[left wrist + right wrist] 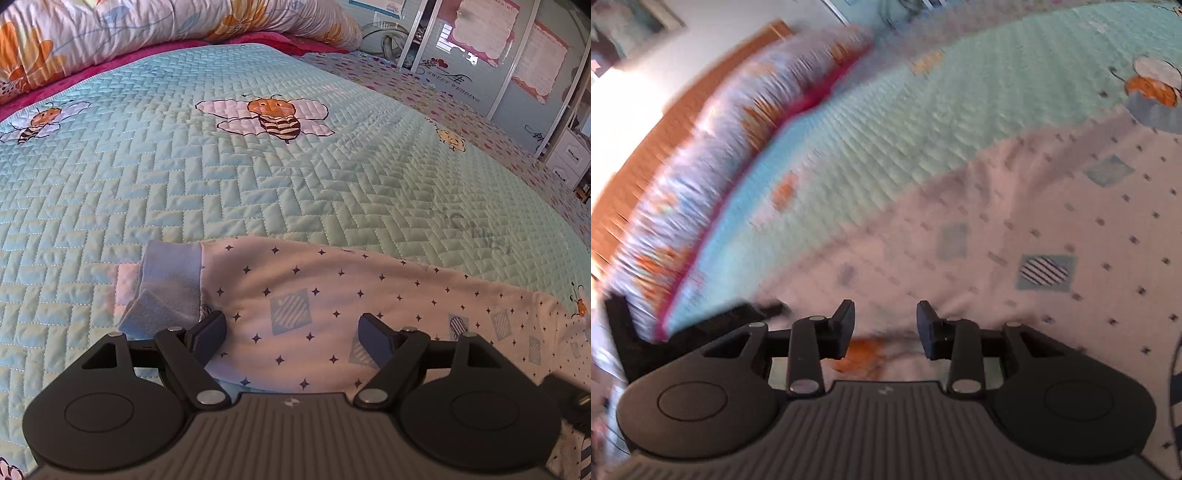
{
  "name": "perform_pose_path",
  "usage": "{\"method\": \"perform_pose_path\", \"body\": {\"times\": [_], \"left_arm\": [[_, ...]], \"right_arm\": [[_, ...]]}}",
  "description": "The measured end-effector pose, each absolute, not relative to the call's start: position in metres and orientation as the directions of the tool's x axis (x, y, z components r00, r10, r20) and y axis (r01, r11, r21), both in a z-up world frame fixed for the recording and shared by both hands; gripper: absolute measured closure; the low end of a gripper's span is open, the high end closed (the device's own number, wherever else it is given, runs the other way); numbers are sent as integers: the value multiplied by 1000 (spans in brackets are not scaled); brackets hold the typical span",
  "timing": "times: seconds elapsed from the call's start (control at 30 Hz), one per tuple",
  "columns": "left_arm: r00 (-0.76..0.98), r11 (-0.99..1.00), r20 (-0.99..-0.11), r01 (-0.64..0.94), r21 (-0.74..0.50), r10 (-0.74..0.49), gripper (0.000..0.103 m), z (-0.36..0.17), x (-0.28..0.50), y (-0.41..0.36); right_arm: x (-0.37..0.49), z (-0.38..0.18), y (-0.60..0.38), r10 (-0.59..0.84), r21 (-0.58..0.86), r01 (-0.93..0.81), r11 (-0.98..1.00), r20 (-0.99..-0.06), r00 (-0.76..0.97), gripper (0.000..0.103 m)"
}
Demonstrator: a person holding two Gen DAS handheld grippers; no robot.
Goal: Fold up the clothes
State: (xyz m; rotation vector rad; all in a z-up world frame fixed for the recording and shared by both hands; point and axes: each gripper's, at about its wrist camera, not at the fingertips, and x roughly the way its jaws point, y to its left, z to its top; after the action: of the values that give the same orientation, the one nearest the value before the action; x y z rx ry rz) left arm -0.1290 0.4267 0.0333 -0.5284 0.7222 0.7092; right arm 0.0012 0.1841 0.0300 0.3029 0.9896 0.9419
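A white garment (332, 295) with dark stars and blue striped squares lies on the bed, its sleeve ending in a light blue cuff (170, 280). My left gripper (291, 326) hovers over that sleeve just behind the cuff, jaws wide open with the fabric below them and nothing pinched. In the blurred right wrist view the same garment (1034, 229) spreads to the right. My right gripper (886, 325) stands partly open over its edge, pads apart, with fabric and a patch of quilt showing in the gap.
The bed carries a light blue quilt (184, 177) printed with bees (275, 116). A flowered duvet (110, 33) is heaped along its far side above a pink edge. Wardrobe doors (517, 55) stand beyond the bed at the right. A dark object (631, 332) sits at the right wrist view's lower left.
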Motion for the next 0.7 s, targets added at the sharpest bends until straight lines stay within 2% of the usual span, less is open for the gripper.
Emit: {"method": "perform_pose_path", "body": {"times": [0.07, 0.13, 0.2, 0.37, 0.5, 0.7], "left_arm": [[540, 650, -743, -736, -189, 394, 21, 33, -129, 426], [540, 651, -743, -735, -188, 395, 21, 33, -129, 426], [541, 651, -743, -735, -190, 395, 21, 33, -129, 427], [536, 654, -743, -735, -178, 400, 21, 33, -128, 425], [536, 654, -743, -736, -179, 400, 20, 33, -128, 425], [538, 656, -743, -733, -178, 399, 20, 32, -127, 425]], "right_arm": [[-5, 32, 183, 800, 599, -563, 569, -562, 211, 60], [-8, 13, 188, 760, 581, -549, 601, -628, 168, 60], [-9, 6, 183, 769, 595, -541, 594, -618, 165, 60], [-8, 29, 188, 817, 620, -566, 543, -545, 188, 59], [3, 14, 212, 790, 620, -560, 549, -603, 108, 59], [-1, 29, 221, 835, 644, -580, 498, -536, 121, 58]]}}
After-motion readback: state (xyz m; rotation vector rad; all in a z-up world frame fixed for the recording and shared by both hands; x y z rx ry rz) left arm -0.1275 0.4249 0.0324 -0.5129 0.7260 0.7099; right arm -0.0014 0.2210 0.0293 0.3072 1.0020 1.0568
